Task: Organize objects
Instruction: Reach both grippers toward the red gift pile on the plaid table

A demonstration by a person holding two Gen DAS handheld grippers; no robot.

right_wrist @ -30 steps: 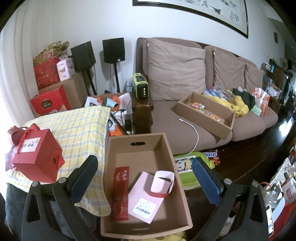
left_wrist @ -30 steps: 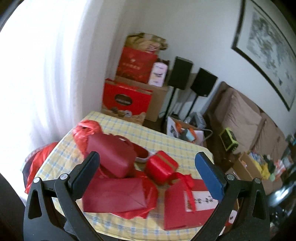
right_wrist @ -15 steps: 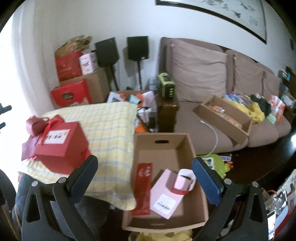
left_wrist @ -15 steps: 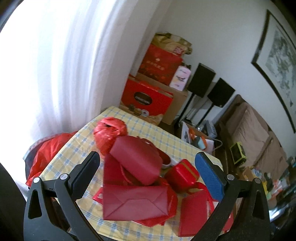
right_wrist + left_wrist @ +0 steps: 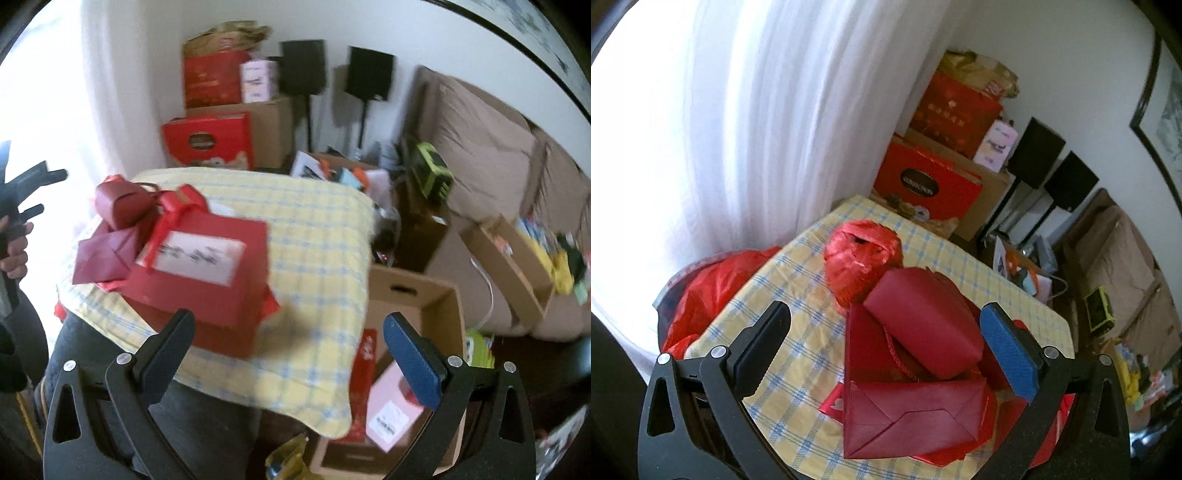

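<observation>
Both my claws hang released, left gripper (image 5: 884,345) over the red bags (image 5: 923,332), right gripper (image 5: 288,352) before a blurred labelled box (image 5: 207,266) on the table's (image 5: 314,240) near edge.

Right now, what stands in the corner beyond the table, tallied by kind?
black speakers: 2
red gift packages: 2
pink box: 1
brown cardboard box: 1
crumpled brown paper bag: 1
Total: 7

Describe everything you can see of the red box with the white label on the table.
The red box looks like cardboard, squarish, lid on. A white label with dark, blurred print sits on top, beside a red ribbon bow. It rests tilted on red wrapping at the near edge of the checked tablecloth. No gripper touches it.
</observation>
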